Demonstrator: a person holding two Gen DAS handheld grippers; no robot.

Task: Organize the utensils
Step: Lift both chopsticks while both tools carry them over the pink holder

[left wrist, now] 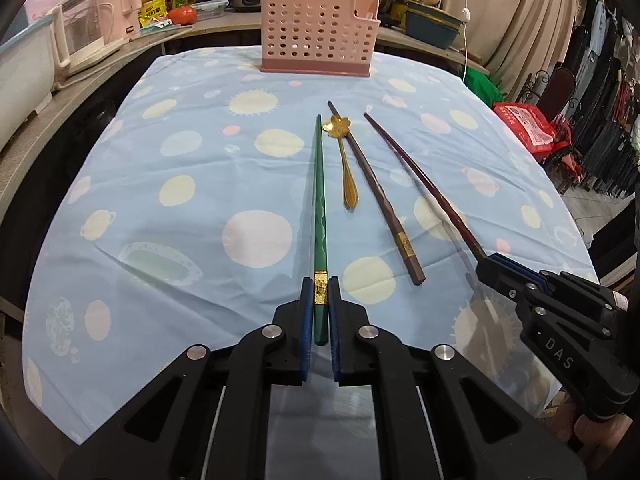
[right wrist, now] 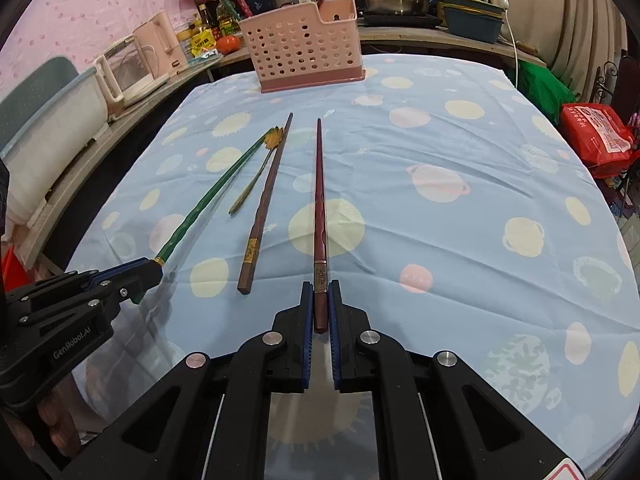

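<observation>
Glossy green chopstick [left wrist: 320,208]; shiny gold metal spoon [left wrist: 346,160]; perforated plastic basket [left wrist: 316,36].

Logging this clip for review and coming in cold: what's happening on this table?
A person is sorting utensils with a handheld gripper in each hand. The left gripper is shut on a green chopstick, the right gripper on a dark red chopstick, each gripped near its thick end. A brown chopstick and a gold spoon lie on the blue patterned tablecloth. The pink perforated holder stands at the far edge.
</observation>
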